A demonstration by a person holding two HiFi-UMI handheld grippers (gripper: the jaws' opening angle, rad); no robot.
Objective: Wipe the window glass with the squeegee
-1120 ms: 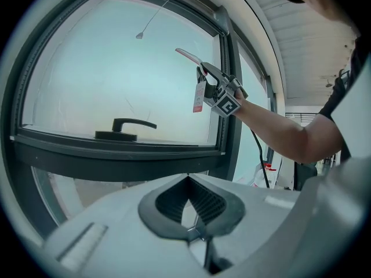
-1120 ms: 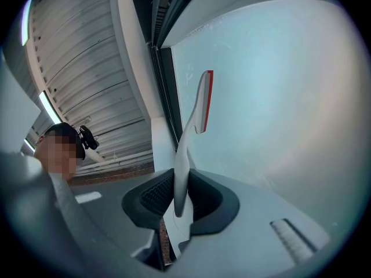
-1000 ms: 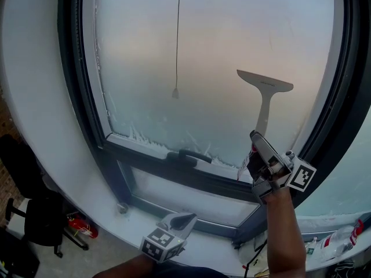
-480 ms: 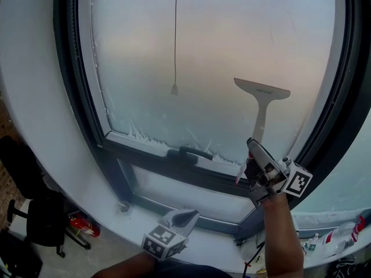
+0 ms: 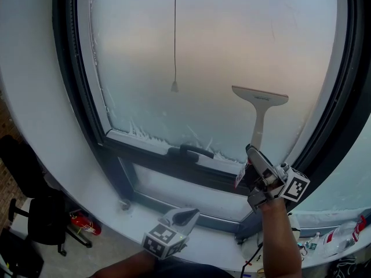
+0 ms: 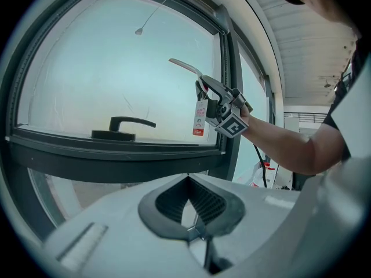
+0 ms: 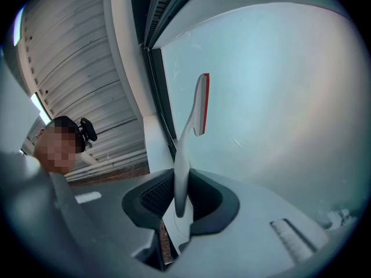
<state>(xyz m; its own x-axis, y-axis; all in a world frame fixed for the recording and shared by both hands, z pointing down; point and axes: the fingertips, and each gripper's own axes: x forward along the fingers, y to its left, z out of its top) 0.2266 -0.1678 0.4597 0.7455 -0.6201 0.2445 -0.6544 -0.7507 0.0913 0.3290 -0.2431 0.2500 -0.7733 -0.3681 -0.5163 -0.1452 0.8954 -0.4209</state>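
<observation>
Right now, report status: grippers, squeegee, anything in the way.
Right gripper shut on squeegee handle; left gripper shut, empty, low. Blade at window glass, lower right. Pull cord hangs left of blade, apart; window handle below.

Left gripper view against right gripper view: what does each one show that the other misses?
Only the left gripper view: the window handle, the cord pull, a red-and-white tag hanging by the right gripper, which is seen from outside, and the left gripper, jaws together with nothing between them.
Only the right gripper view: the right gripper's jaws closed on the squeegee by its handle, from close up, and the red strip along its blade.
Both: the squeegee held up at the glass.
</observation>
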